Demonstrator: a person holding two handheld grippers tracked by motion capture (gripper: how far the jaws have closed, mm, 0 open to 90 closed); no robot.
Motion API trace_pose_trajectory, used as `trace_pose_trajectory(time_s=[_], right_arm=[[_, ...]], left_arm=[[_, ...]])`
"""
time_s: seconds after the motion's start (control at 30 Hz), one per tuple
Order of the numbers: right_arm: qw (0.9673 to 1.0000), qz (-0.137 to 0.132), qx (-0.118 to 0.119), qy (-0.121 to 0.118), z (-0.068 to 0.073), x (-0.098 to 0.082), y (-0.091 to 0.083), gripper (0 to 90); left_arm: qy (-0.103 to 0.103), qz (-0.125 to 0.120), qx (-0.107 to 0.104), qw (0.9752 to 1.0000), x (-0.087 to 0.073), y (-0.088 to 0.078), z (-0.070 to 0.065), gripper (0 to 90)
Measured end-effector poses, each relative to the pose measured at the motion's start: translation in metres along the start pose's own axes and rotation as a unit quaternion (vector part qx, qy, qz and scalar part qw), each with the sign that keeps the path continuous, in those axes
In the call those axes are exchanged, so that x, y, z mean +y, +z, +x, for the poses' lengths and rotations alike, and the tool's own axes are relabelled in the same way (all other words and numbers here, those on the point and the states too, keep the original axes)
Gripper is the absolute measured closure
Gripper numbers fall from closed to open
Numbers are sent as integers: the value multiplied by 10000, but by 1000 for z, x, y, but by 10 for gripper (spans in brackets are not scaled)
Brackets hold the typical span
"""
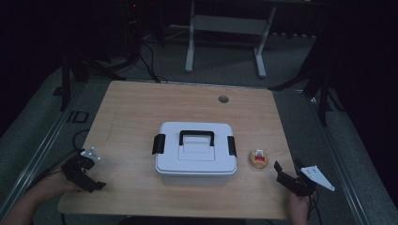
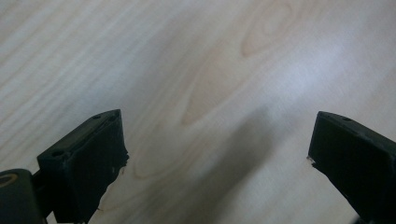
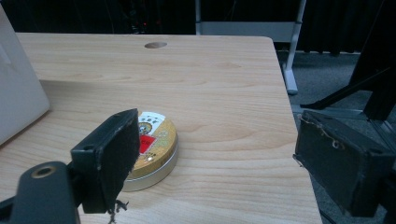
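Facing round tin point(image 3: 152, 151); box point(image 1: 195, 152) overhead

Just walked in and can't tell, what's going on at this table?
A person holds a gripper in each hand at the near corners of a wooden table. Both the left gripper and right gripper are open, holding nothing. A closed white box sits mid-table, a small round tin beside it, near the right gripper.
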State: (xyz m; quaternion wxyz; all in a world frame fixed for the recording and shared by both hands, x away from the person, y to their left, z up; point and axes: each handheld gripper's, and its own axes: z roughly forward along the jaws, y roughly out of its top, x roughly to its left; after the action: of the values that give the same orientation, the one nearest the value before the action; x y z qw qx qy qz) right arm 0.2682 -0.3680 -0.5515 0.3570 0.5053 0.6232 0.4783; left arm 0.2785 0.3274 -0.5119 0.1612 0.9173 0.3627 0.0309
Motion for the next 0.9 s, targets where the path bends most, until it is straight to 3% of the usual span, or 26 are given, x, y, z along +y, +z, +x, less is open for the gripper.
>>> trace_pose_trajectory(time_s=[0.17, 0.3, 0.33, 0.37, 0.57, 0.67, 0.77, 0.9], right_arm=[[10000, 16, 17, -2, 0, 0, 0, 138], [10000, 29, 56, 22, 0, 0, 1, 138], [10000, 29, 56, 22, 0, 0, 1, 138], [10000, 46, 66, 27, -1, 0, 1, 138], [9999, 71, 127, 25, 0, 0, 2, 138], [9998, 88, 165, 47, 0, 0, 2, 138], [9998, 88, 188, 78, -1, 0, 2, 138], [9998, 88, 191, 47, 0, 0, 2, 138]], left_arm=[[223, 512, -43, 9984, 6, -2, -2, 35], [316, 1032, -91, 9941, 10, -4, -4, 35], [316, 1032, -91, 9941, 10, -4, -4, 35], [355, 1159, -105, 9926, 11, -7, -4, 35], [497, 943, -138, 9942, 19, -21, -8, 36], [583, 622, -251, 9960, 24, -28, -10, 47], [596, 613, -236, 9961, 26, -28, -10, 49], [757, 807, -312, 9934, 40, -33, -15, 49]])
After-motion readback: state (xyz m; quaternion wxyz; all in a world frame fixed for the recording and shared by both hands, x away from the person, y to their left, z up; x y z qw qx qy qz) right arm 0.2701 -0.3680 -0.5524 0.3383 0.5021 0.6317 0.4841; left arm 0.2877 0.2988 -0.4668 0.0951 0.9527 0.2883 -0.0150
